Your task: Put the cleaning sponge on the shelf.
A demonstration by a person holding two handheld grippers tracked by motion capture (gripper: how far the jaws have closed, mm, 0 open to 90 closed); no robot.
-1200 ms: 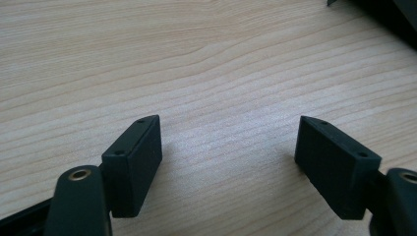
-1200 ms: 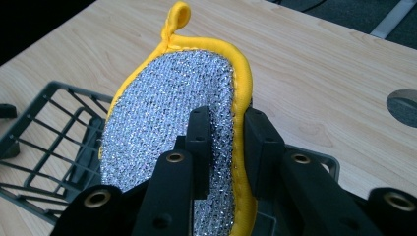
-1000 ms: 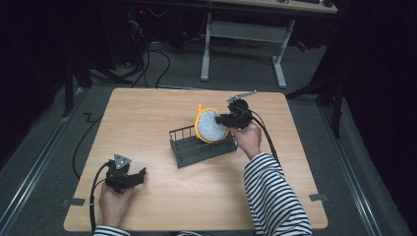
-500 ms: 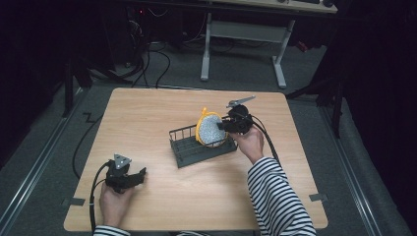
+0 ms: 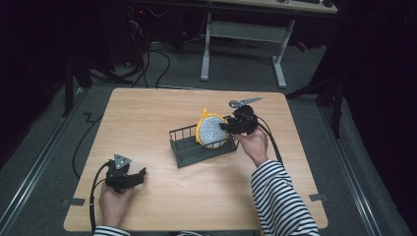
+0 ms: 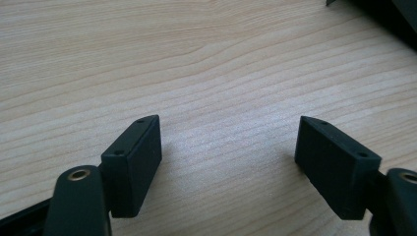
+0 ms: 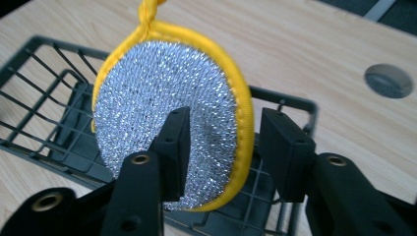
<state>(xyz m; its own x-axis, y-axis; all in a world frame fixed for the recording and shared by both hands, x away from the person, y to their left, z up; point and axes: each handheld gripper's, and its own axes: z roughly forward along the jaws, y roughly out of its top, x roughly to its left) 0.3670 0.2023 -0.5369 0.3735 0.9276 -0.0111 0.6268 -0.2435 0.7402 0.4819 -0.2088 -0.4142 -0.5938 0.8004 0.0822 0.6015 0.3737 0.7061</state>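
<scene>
1. Silver mesh ringed in yellow: the round scouring pad (image 7: 172, 132) stands on edge inside the dark wire basket (image 5: 189, 147), at the basket's right end, its yellow hanging loop (image 7: 147, 12) pointing up.
2. And the right gripper (image 7: 221, 152) has just been opening. Its jaws now stand apart at a middling width with the pad's rim between them, pads off the fabric as far as the right gripper view shows, so this reads as a release.
3. Why upright? My guess is the basket's wire wall is propping the pad on its edge, like a plate in a rack, so it can stand once let go.
4. Over at the near left corner of the wooden table (image 5: 295, 196), the left gripper (image 5: 129, 176) rests low, jaws spread wide over bare wood, holding nothing. It looks parked out of the way while the other hand works.
5. Close up, the pad's face is sparkly metallic weave, slightly domed, with a neat stitched yellow binding running round the rim.
6. Beyond the basket, a grey round cap (image 7: 388, 80) sits flush in the tabletop.
</scene>
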